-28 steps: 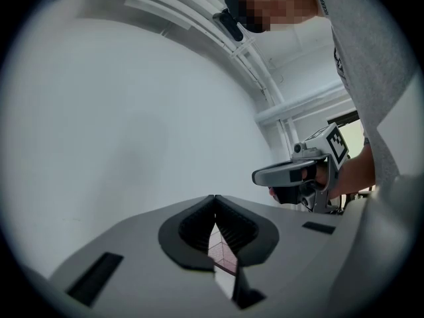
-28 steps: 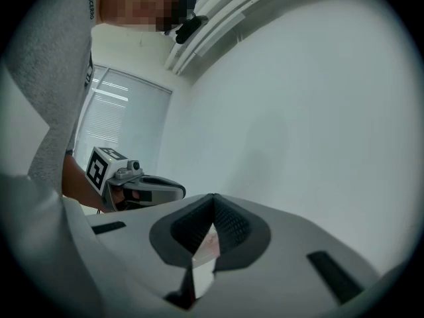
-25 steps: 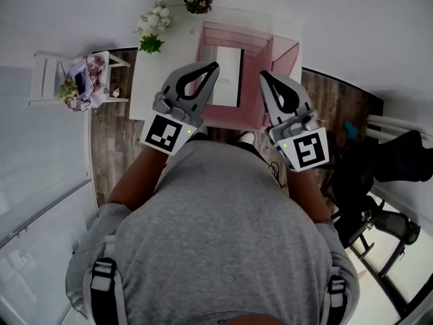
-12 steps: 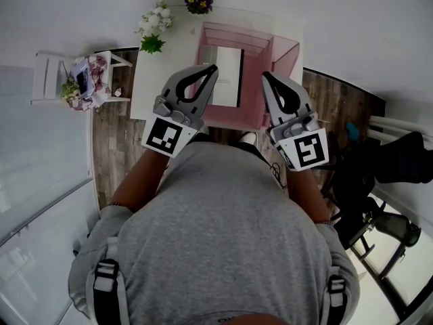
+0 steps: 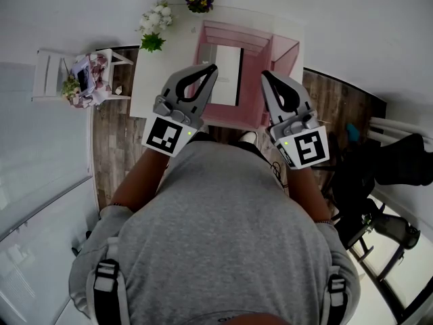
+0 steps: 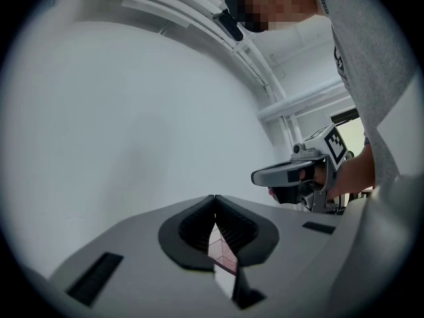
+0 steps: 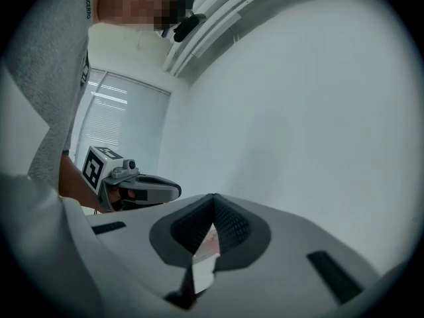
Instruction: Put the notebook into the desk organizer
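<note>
Left gripper (image 5: 214,66) and right gripper (image 5: 264,75): jaws together on both, nothing clamped, side by side at centre frame. Past their tips, at upper centre, the white notebook (image 5: 230,80) lies inside the pink desk organizer (image 5: 284,51). The organizer stands on a white table (image 5: 145,87). Flowers (image 5: 154,22) occupy the table's upper-left corner.

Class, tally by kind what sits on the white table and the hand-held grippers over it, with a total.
Pink desk organizer: 1
Notebook: 1
Flower bunches (white, purple): 2
Hand-held grippers (left, right): 2
Total: 6
</note>
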Tool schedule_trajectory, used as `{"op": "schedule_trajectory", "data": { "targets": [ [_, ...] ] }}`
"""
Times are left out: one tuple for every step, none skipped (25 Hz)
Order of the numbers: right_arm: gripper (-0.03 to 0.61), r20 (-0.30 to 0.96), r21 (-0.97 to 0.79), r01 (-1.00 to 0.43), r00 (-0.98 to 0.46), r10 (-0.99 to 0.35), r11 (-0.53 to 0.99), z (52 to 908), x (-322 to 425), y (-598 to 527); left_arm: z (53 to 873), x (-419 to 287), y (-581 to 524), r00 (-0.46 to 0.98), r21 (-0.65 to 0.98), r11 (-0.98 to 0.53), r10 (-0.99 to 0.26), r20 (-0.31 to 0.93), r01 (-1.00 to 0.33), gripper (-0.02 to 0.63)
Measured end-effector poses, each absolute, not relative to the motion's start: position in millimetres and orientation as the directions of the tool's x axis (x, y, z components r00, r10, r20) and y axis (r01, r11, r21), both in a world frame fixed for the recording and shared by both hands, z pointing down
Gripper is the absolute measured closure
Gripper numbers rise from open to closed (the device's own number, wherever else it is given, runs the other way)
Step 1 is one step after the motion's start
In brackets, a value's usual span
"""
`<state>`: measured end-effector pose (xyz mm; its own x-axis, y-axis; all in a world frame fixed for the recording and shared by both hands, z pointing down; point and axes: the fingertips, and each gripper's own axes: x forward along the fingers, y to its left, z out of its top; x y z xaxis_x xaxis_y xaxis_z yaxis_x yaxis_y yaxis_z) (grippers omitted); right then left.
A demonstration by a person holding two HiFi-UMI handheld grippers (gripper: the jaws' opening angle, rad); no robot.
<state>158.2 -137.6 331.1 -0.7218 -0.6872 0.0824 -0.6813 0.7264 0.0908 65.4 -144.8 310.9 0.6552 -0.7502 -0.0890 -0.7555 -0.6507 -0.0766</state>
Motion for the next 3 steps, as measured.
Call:
{"op": "schedule_trajectory", "data": {
  "targets": [
    [0.572, 0.082, 0.09, -0.68, -0.723, -0.686, 0.728, 331.0, 158.3, -137.7, 311.0, 65.9, -144.6, 0.655, -0.078, -0.65, -0.751, -0.088, -0.756, 0.594],
    [0.572, 0.081, 0.09, -0.679, -0.724, -0.685, 0.729, 331.0, 158.6, -137.7, 311.3, 66.5, -144.4, 0.655, -0.08, -0.65, -0.751, -0.087, -0.756, 0.594],
    [0.572, 0.081, 0.089, -0.678, -0.725, -0.684, 0.73, 330.9, 159.0, -137.7, 311.6, 67.1, -144.2, 0.655, -0.082, -0.65, -0.751, -0.086, -0.755, 0.594]
  ]
}}
